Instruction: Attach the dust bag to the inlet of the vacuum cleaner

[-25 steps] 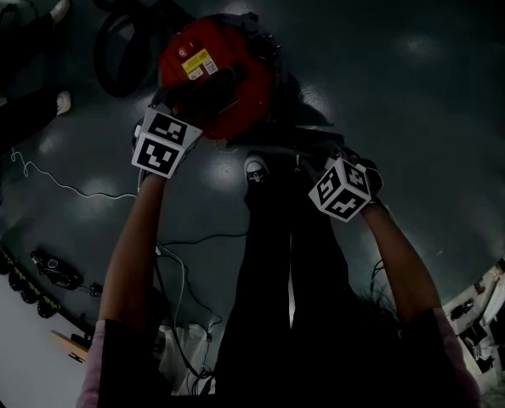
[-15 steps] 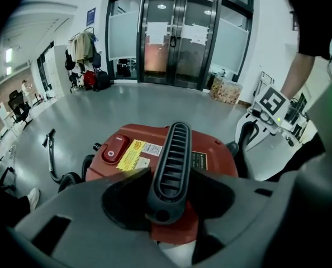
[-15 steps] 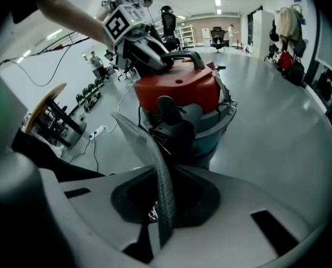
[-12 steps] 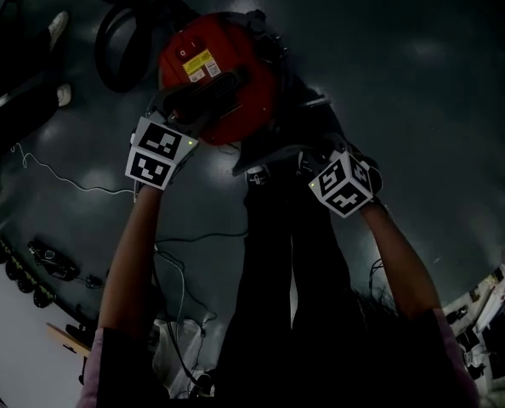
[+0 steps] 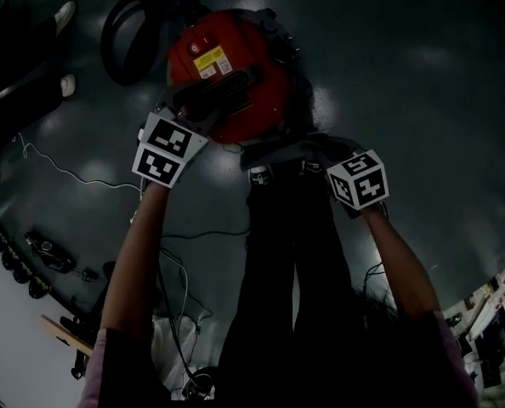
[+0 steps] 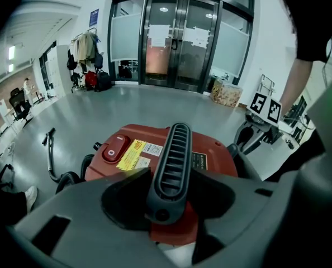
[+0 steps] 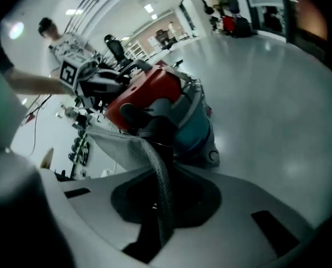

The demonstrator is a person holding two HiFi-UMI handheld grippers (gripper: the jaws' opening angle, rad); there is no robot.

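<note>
Fingers (image 6: 71,219) of left gripper (image 6: 167,197) astride vacuum handle (image 6: 175,158); open floor (image 6: 127,105) beyond.

- Vacuum cleaner (image 5: 235,75): glossy red top, teal lower body.
- Handle (image 6: 169,169) across the vacuum cleaner's top: black, ribbed with a row of slots.
- Label (image 6: 133,152) on the vacuum cleaner's top: yellow, with a white panel.
- Hose (image 5: 125,24) beside the vacuum cleaner: black.
- Dust bag (image 7: 118,144): pale grey fabric with a darker grey, woven-looking edge.
- Left gripper (image 6: 167,197): grey shell; its cube (image 5: 169,147) has black squares on white.
- Right gripper (image 7: 160,205): grey shell; its marker cube (image 5: 359,179) has the same black-and-white pattern.
- Floor (image 5: 422,100) around the vacuum cleaner: dark grey, glossy, with pale light spots.
</note>
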